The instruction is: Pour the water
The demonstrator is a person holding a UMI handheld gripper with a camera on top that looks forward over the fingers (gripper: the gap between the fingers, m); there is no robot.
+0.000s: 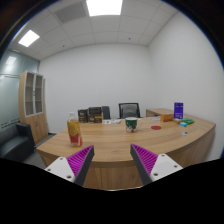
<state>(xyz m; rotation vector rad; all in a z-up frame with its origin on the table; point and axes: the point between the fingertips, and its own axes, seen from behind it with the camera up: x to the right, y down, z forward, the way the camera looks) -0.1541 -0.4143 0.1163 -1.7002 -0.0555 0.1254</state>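
Observation:
A tall orange and red bottle [74, 131] stands on the curved wooden desk [120, 143], beyond my left finger. A green and white cup [131, 124] stands on the desk farther back, roughly in line with the gap between my fingers. My gripper [113, 160] is held well short of the desk, open, its purple pads [82, 159] wide apart with nothing between them.
A purple box [179, 110] and small green and orange items [184, 122] sit at the desk's far right. Black chairs [128, 110] stand behind the desk. A wooden cabinet [34, 104] is against the left wall, with a dark seat [14, 146] below it.

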